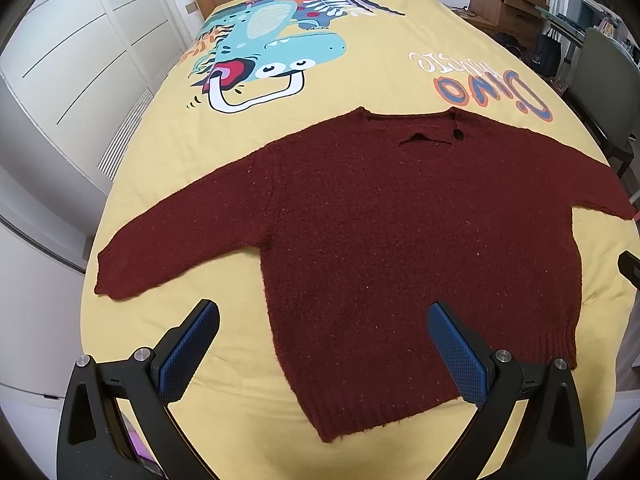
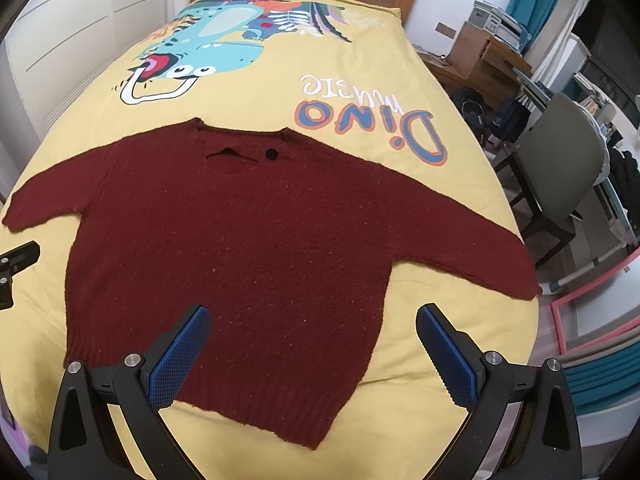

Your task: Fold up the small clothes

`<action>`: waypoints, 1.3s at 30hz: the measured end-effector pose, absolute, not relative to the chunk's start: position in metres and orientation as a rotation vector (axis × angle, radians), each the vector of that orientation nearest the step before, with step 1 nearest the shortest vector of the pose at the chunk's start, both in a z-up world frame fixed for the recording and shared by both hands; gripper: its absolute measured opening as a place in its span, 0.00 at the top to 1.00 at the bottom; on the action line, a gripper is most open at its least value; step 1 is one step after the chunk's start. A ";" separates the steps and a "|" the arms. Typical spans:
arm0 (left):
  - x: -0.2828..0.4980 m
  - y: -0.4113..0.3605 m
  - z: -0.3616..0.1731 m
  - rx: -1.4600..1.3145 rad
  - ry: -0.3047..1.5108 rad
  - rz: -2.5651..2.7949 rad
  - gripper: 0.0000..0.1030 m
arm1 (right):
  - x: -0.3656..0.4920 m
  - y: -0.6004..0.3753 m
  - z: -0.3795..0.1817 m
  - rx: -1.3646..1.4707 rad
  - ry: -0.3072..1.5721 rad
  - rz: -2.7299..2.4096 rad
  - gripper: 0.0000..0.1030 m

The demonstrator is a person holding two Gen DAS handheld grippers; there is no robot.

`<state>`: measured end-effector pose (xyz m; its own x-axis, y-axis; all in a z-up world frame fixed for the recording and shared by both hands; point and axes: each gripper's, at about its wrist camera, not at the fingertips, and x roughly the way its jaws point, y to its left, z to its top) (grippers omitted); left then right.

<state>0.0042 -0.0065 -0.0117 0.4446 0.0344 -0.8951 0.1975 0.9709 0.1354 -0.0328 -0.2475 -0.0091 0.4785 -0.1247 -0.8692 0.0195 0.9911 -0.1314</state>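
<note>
We held our left tool [image 1: 322, 354] released above the hem, the maroon sweater [image 1: 380, 232] lying flat and spread on the yellow bed cover [image 1: 360, 80], sleeves out; our right tool [image 2: 312, 354] hung released too. Best, we judged, to pinch a sleeve cuff [image 1: 108, 276] cleanly and fold it inward.

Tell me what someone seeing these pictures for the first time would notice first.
A dark red sweater lies spread flat, sleeves out, across the near half of a bright yellow bedspread. Beyond its neckline a big teal cartoon dinosaur and the words Dino music are printed toward the headboard. In front, the left gripper and right gripper both hang open over the sweater's hem, holding nothing.
</note>
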 end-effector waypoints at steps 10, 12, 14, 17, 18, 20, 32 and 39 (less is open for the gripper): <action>0.005 -0.005 -0.015 0.239 1.115 -0.103 0.01 | -0.032 -0.248 -0.010 -0.117 1.072 -0.099 0.01; 0.004 -0.005 -0.015 0.233 1.113 -0.102 0.01 | -0.031 -0.248 -0.010 -0.119 1.074 -0.100 0.01; 0.004 -0.005 -0.014 0.231 1.109 -0.105 0.01 | -0.031 -0.248 -0.011 -0.124 1.076 -0.101 0.01; 0.005 -0.003 -0.012 0.224 1.105 -0.102 0.01 | -0.031 -0.248 -0.011 -0.128 1.079 -0.100 0.01; 0.005 -0.003 -0.012 0.224 1.105 -0.101 0.01 | -0.031 -0.248 -0.011 -0.131 1.079 -0.098 0.01; 0.005 -0.002 -0.012 0.223 1.105 -0.099 0.01 | -0.032 -0.247 -0.011 -0.135 1.079 -0.096 0.01; 0.003 -0.001 -0.014 0.225 1.111 -0.100 0.01 | -0.030 -0.246 -0.014 -0.145 1.089 -0.093 0.01; 0.005 0.001 -0.015 0.226 1.114 -0.098 0.01 | -0.030 -0.244 -0.015 -0.148 1.092 -0.095 0.01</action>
